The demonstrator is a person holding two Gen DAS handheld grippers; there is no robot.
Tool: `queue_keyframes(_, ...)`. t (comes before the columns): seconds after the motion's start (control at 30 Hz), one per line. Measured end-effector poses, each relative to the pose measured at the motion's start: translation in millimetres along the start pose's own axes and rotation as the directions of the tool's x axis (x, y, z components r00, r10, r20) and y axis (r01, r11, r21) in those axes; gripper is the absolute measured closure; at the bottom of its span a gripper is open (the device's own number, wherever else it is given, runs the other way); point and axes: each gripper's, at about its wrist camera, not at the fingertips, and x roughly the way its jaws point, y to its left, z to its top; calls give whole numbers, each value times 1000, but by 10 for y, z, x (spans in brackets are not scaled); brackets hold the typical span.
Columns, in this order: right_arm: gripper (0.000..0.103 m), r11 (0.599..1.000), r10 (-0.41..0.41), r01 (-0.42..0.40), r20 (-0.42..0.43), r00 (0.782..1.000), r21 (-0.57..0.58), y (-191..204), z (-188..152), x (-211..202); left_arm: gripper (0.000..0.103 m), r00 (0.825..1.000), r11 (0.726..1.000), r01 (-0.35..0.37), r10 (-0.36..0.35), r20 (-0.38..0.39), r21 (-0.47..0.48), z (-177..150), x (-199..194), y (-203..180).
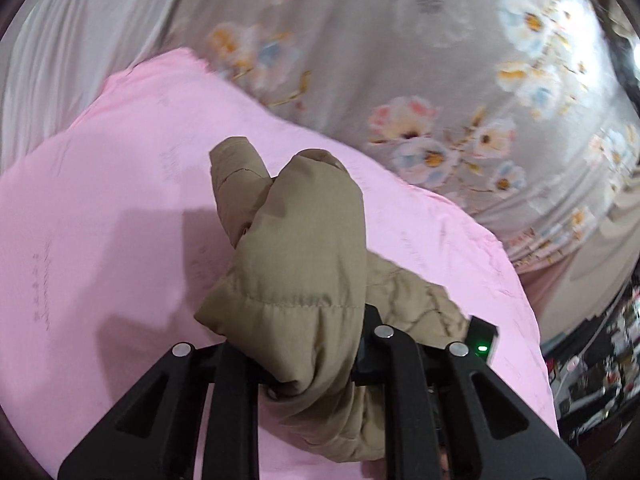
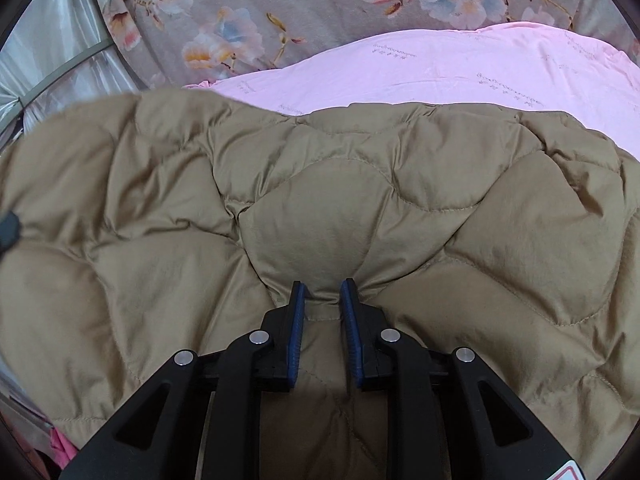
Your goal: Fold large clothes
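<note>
Tan quilted jacket (image 2: 320, 208) was the whole story: on my left, its padded sleeve end (image 1: 296, 240) stood bunched up out of the left gripper (image 1: 316, 364), fingers buried, clamped on it as far as I could judge, over the pink sheet (image 1: 100, 180). Rightward, the jacket body sprawled crosswise over the floral bedspread (image 2: 280, 12), long axis side to side. My right gripper (image 2: 323, 300) pinched a near-edge ridge between blue pads (image 2: 297, 332). I reckoned the sleeve must swing across toward that body.
</note>
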Motion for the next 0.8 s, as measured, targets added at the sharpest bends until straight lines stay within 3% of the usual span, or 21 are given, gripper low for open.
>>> queue_keyframes(0.1, 83, 1000, 14, -14, -5, 1000, 19, -54, -71, -336, 87, 999, 999, 14, -15, 32, 31, 86, -106, -127)
queue_keyframes(0.27, 81, 1000, 21, -20, -51, 998, 11, -183, -386, -773, 88, 998, 1000, 13, -13, 63, -3, 202, -259, 78)
queue_keyframes(0.47, 80, 996, 83, -88, -160, 984, -23, -35, -590, -508, 88, 997, 1000, 9, -10, 73, 17, 190, -363, 30)
queue_keyframes(0.63, 82, 983, 181, -177, -154, 971, 37, -55, -569, -285, 88, 995, 989, 67, -77, 71, 131, 175, -464, -428)
queue_keyframes(0.8, 82, 972, 224, -211, -125, 967, 107, -288, -573, -562, 88, 984, 945, 169, -180, 15, 281, 2, -382, -1138)
